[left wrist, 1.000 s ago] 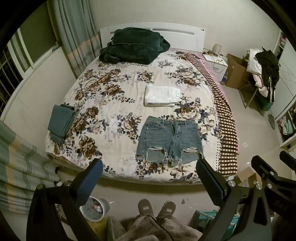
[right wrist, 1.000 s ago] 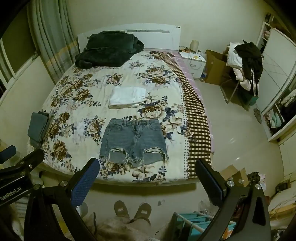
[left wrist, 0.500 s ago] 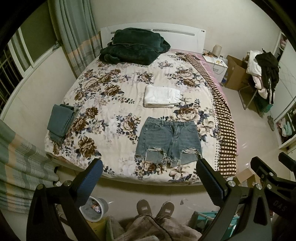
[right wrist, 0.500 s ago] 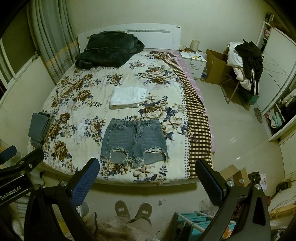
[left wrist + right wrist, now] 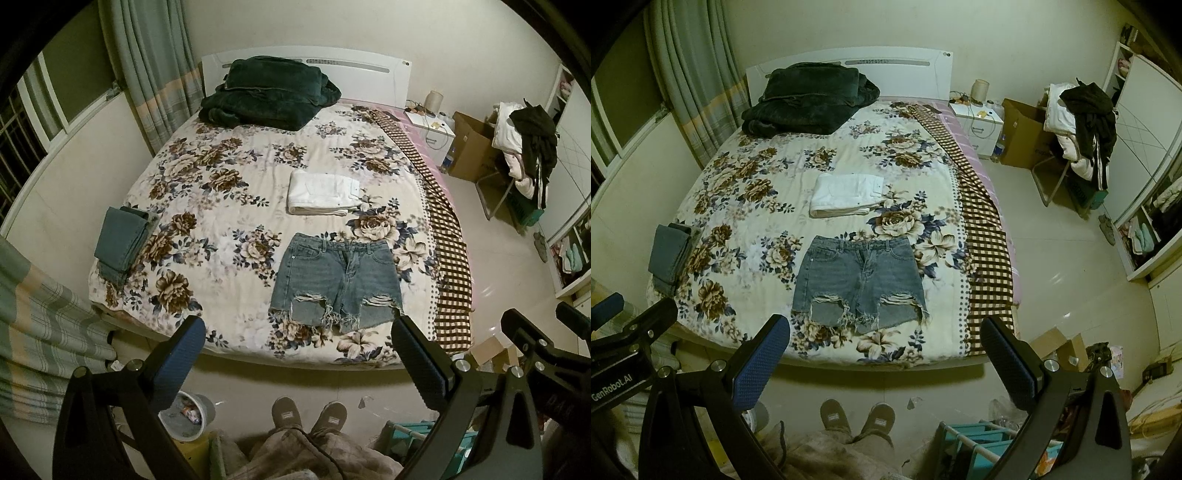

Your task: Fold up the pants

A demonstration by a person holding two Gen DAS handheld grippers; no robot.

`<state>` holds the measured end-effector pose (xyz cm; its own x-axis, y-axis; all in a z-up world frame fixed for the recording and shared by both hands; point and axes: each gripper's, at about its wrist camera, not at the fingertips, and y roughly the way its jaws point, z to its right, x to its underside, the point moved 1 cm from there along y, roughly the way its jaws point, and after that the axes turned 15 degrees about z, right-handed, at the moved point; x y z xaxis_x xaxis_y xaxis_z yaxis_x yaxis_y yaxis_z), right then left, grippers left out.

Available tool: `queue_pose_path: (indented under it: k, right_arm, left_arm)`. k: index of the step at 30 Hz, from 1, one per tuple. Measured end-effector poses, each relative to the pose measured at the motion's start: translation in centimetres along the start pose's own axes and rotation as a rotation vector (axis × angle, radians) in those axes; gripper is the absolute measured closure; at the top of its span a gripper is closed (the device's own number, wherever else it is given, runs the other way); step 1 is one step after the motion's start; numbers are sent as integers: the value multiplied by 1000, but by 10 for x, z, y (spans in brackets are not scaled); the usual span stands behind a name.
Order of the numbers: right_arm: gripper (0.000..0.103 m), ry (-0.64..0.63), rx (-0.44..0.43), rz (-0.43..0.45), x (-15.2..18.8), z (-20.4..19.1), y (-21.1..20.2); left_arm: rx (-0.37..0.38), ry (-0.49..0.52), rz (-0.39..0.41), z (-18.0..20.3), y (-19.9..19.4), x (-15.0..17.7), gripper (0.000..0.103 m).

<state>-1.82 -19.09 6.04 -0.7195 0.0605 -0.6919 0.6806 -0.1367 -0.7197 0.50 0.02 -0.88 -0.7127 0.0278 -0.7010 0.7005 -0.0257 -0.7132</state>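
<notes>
Shorts (image 5: 338, 282): denim, flat near bed (image 5: 229, 192) foot edge
Left gripper (image 5: 297, 354): wide open, holding nothing
Right gripper (image 5: 884, 352): wide open, holding nothing

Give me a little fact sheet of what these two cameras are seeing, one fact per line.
Setting: bedroom, flowered bedspread
Item to fold: denim shorts spread flat near the foot of the bed, frayed hems toward the person
Already folded: white pants beyond the shorts; blue-grey pants at the bed's left edge
At the headboard: dark green blanket
Left gripper: jaws wide open, empty, short of the bed
Right gripper: jaws wide open, empty
Person: slippers at the bed's foot
</notes>
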Motion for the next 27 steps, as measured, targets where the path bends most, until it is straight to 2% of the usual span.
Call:
queue_pose_path:
  k: [27]
  right_arm:
    - [0, 5, -5, -2, -2, 1, -5]
  left_arm:
    - [4, -1, 5, 0, 0, 0, 0]
